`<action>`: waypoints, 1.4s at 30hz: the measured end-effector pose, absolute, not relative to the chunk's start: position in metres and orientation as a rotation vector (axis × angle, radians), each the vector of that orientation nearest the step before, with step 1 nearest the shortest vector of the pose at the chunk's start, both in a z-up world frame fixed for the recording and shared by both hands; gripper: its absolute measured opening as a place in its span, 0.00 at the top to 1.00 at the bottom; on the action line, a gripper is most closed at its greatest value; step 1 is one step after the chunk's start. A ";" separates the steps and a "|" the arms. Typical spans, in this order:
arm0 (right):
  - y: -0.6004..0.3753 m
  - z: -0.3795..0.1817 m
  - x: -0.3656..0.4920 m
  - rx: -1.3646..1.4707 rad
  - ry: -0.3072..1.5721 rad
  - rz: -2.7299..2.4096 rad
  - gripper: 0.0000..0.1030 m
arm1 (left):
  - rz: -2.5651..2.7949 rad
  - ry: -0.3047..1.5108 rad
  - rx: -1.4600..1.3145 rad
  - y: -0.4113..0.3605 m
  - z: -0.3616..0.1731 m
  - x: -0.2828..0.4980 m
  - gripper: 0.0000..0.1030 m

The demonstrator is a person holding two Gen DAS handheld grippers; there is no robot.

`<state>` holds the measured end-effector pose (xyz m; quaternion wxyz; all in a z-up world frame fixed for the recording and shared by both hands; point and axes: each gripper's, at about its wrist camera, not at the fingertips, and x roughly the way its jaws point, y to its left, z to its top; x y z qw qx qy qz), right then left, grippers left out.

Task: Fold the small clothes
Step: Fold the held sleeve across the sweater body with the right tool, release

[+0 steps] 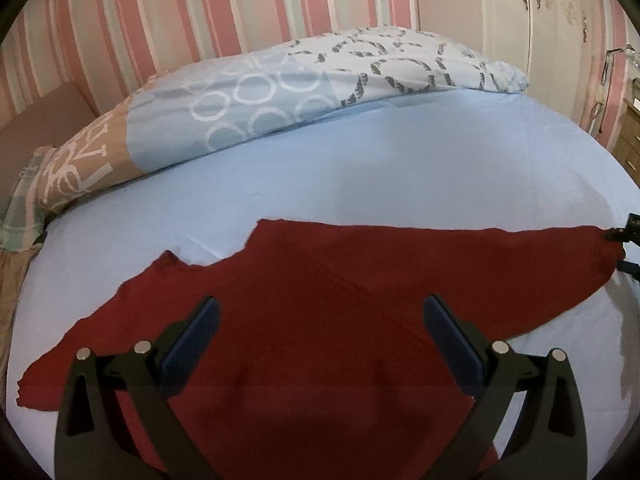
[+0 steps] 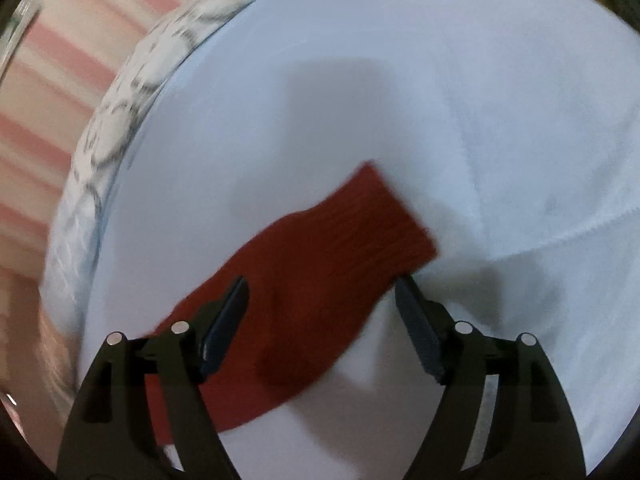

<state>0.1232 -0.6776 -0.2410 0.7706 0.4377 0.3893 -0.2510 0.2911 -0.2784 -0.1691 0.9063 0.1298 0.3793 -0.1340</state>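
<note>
Dark red knitted garment (image 1: 328,312) spread flat on pale blue bed sheet (image 1: 400,168), ready for folding. Left gripper (image 1: 320,344) hovering above its middle, jaws apart, empty. Right gripper (image 2: 320,320) straddling ribbed sleeve cuff (image 2: 384,224), jaws apart, likely lining up a grab.

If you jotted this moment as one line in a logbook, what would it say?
red garment: flat on blue bedsheet | left gripper: open above it | right gripper: open over sleeve end

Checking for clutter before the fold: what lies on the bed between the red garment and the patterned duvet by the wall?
Nothing: the left wrist view shows only bare blue sheet between the red garment and the patterned duvet.
</note>
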 end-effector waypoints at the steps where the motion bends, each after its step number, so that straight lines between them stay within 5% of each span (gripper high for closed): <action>1: -0.680 -0.240 0.119 0.946 0.849 -0.554 0.27 | -0.276 0.780 0.272 -0.278 -0.168 0.291 0.02; 7: -0.693 -0.241 0.130 0.897 0.859 -0.608 0.24 | -0.275 0.766 0.284 -0.276 -0.164 0.288 0.02; 9: -0.695 -0.240 0.144 0.846 0.873 -0.616 0.39 | -0.268 0.766 0.291 -0.275 -0.164 0.287 0.02; 12: -0.695 -0.241 0.157 0.820 0.890 -0.586 0.79 | -0.261 0.759 0.312 -0.271 -0.162 0.283 0.02; 13: -0.694 -0.240 0.156 0.800 0.893 -0.581 0.81 | -0.254 0.755 0.320 -0.270 -0.161 0.282 0.02; 22: -0.611 -0.180 0.152 0.451 0.805 -0.457 0.83 | -0.219 0.769 0.258 -0.233 -0.149 0.290 0.02; 32: -0.431 -0.115 0.202 0.412 0.761 -0.148 0.84 | -0.168 0.798 0.188 -0.150 -0.144 0.309 0.02; 42: -0.225 -0.125 0.298 0.446 0.820 0.190 0.84 | -0.031 0.807 0.163 -0.025 -0.138 0.311 0.02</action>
